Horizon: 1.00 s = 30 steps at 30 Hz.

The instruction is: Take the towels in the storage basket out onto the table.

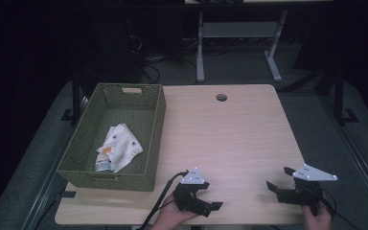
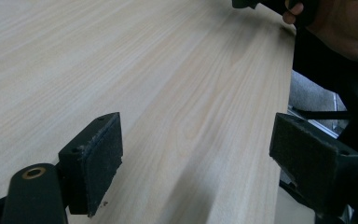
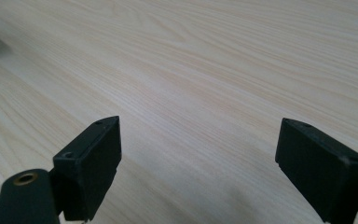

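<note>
Your left claw [image 1: 210, 197] and right claw [image 1: 279, 180] both gape empty near the table's [image 1: 230, 139] front edge; the basket [image 1: 146, 143] seems well clear leftward.

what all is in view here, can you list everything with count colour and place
olive-green woven rectangular basket: one, olive green, on the table's left side
crumpled white patterned cloth: one, white with small prints, inside the basket near its front
light wooden table: one, pale wood, centre of the high view
round cable hole: one, dark, near the table's far edge
grey metal desk frame: one, grey, on the floor behind the table
left claw: one, black with grey plate, front edge, open, nothing between its jaws
right claw: one, black with grey plate, front right, open, nothing between its jaws
</note>
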### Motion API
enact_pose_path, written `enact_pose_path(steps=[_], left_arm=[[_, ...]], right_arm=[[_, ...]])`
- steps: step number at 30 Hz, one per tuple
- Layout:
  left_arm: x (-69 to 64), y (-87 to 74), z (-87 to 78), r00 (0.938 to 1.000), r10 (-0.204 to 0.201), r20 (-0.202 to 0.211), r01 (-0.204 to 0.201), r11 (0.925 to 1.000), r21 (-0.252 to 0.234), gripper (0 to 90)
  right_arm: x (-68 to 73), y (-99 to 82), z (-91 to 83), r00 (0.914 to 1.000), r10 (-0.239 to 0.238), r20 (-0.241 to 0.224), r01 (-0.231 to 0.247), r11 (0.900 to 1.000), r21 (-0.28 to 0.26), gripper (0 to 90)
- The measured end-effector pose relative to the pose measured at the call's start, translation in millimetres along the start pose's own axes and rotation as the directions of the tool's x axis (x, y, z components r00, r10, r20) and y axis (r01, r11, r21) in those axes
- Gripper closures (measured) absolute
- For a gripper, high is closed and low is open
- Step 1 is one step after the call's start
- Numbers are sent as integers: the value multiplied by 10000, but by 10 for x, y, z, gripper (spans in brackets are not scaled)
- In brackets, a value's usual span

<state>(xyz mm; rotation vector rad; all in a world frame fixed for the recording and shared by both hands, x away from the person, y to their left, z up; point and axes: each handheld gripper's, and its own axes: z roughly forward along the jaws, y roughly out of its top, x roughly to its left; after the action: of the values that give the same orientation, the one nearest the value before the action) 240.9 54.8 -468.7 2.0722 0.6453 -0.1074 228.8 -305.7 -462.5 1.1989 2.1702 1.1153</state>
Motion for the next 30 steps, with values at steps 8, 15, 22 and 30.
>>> enact_pose_path(steps=[8,15,22,30], left_arm=[[20,14,-84,9999,101,-111,-101,9999,17,171],[21,72,-151,9997,139,-210,-142,9997,-182,170],[10,162,-245,9991,177,-383,-189,9994,-298,171],[36,335,-312,9967,227,-779,-252,9992,-316,171]], right_arm=[[49,31,24,9999,-117,-103,116,9999,-46,140],[46,29,15,10000,-33,-48,32,9999,-115,140],[57,31,13,10000,-25,-80,24,9999,-126,140],[68,32,15,10000,-22,-61,22,9999,-125,140]])
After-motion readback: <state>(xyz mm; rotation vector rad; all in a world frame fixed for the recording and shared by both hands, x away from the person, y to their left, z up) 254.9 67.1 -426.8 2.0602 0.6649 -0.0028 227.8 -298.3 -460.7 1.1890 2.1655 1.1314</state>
